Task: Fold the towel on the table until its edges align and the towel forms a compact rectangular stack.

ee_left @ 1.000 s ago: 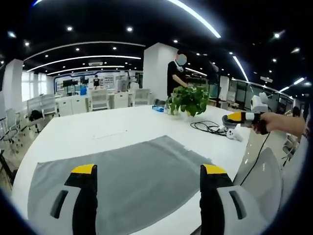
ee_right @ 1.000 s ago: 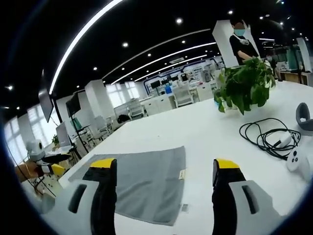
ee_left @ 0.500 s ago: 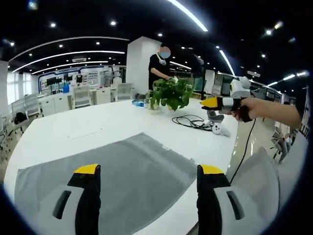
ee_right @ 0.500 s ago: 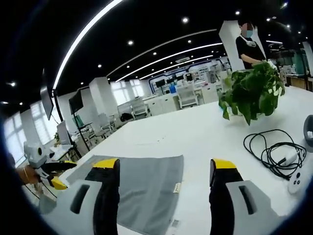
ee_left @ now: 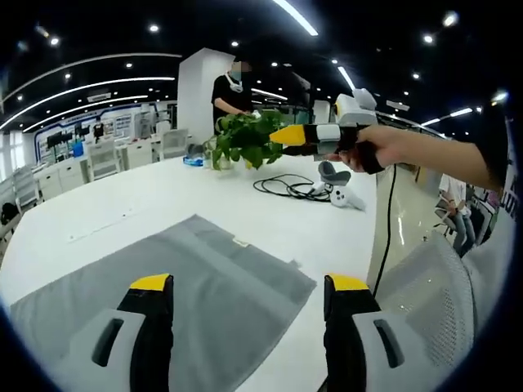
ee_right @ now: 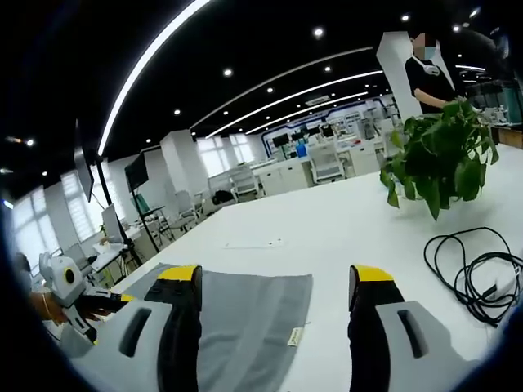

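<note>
Flat grey cloth towel [ee_left: 204, 286] below left gripper [ee_left: 245, 286]; right gripper [ee_right: 274, 278] beside it. Both spread wide, empty. Soft, limp, light: pinch 2 corners.

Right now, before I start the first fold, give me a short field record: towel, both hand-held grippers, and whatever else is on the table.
towel: grey towel spread flat and unfolded on the white table
left hand-held gripper: jaws open, above the towel, holding nothing
right hand-held gripper: jaws open, off the towel's edge, holding nothing
fold progress: none yet
other items: potted plant, black cable, white controller
</note>
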Available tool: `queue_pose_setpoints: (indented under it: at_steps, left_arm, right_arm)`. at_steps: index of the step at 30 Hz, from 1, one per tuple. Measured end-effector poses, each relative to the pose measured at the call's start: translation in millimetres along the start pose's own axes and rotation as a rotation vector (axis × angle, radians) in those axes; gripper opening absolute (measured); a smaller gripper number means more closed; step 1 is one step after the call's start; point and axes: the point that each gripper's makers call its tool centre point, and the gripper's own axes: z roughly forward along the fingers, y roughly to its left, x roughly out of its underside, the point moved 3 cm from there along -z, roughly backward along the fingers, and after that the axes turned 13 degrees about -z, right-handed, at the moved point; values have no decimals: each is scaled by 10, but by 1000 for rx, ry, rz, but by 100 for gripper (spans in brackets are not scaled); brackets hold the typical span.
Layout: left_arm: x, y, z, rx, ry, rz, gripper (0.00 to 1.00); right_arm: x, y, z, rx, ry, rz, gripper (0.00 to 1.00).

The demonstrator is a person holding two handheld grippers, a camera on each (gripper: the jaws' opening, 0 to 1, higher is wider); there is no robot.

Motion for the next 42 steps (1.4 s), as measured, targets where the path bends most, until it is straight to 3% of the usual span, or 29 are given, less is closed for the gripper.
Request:
queue_pose_setpoints:
  at_steps: [6,18,22,29,42]
  left_arm:
    - [71,-44,183,33,47,59,68]
    - [220,-119,456,102,106,108,67]
    - [278,-186,562,134,129,130,66]
    - [382,-258,698,157,175,104,56]
    - [506,-574,866,267,232,201,44]
  right_arm:
    - [34,-74,203,-21,-17,27,72]
    - [218,-92,541,-19,35,41,68]
    - [291,-61,647,-45,58,40,58]
    - [376,-50,828,-56,94,19,57]
    - [537,5,1129,-49,113,64,52]
